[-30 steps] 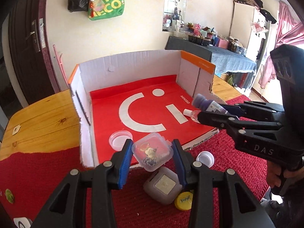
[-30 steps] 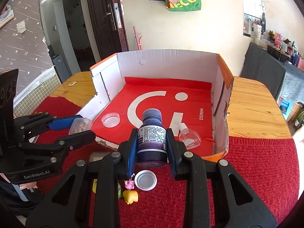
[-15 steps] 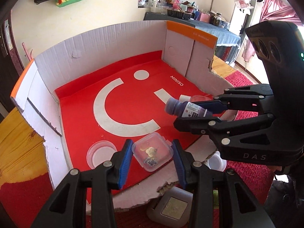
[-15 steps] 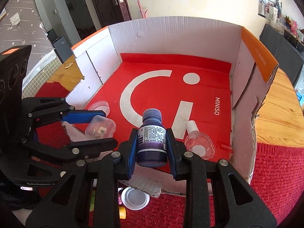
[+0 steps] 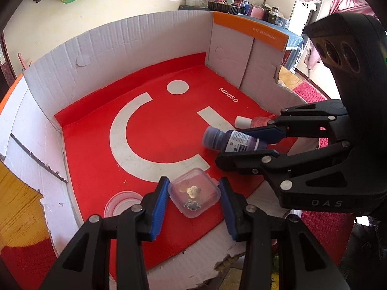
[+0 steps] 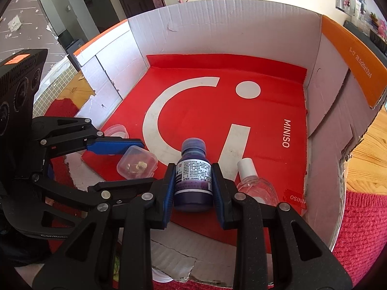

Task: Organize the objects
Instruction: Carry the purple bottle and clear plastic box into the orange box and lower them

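A cardboard box [image 5: 135,48] [image 6: 217,29] with a red floor lies open toward me. My left gripper [image 5: 193,197] [image 6: 121,163] is shut on a small clear plastic case [image 5: 194,194] [image 6: 136,162] holding tiny trinkets, just above the box floor near its torn front edge. To its right my right gripper [image 6: 193,181] [image 5: 244,145] is shut on a dark purple bottle [image 6: 193,176] [image 5: 232,141] with a white label, cap pointing into the box. Both hang over the front part of the box floor.
On the box floor lie a clear round lid [image 5: 122,204] [image 6: 117,130] at the front left and a clear flask with a white cap [image 6: 254,183] [image 5: 254,120] at the front right. Red cloth [image 6: 362,217] and a wooden tabletop [image 6: 370,149] surround the box.
Both grippers have moved forward and down, from in front of the box to over its floor, each still holding its object. The loose items on the cloth have dropped out of view.
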Available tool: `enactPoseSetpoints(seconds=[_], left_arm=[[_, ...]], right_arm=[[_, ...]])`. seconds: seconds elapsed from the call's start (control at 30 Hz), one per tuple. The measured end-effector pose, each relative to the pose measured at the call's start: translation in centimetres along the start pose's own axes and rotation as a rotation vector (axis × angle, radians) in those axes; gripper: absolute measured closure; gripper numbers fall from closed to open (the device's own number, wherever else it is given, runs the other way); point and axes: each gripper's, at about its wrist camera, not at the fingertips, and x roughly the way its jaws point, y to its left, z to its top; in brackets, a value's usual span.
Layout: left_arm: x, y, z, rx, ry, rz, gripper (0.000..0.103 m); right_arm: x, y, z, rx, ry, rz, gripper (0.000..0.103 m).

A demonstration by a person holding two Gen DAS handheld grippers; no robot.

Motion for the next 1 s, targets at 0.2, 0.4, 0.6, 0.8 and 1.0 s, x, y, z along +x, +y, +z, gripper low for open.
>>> enactPoseSetpoints(seconds=[0.2, 0.4, 0.6, 0.8, 1.0], left_arm=[[0.14, -0.15, 0.03, 0.004, -0.001, 0.002, 0.059], [0.16, -0.16, 0.05, 0.005, -0.002, 0.002, 0.059], [0.18, -0.18, 0.05, 0.005, -0.003, 0.002, 0.059], [0.25, -0.20, 0.16, 0.003, -0.005, 0.000, 0.058], [0.21, -0.21, 0.21, 0.001, -0.009, 0.002, 0.052]], right_arm=[[-0.13, 0.29, 0.00, -0.012, 0.002, -0.009, 0.076], [-0.13, 0.17, 0.06, -0.011, 0.002, -0.010, 0.076], [-0.33, 0.12, 0.11, -0.021, 0.003, -0.018, 0.076], [-0.41, 0.07, 0.12, -0.022, 0.004, -0.019, 0.076], [-0.48, 0.02, 0.13, -0.029, 0.007, -0.024, 0.076]])
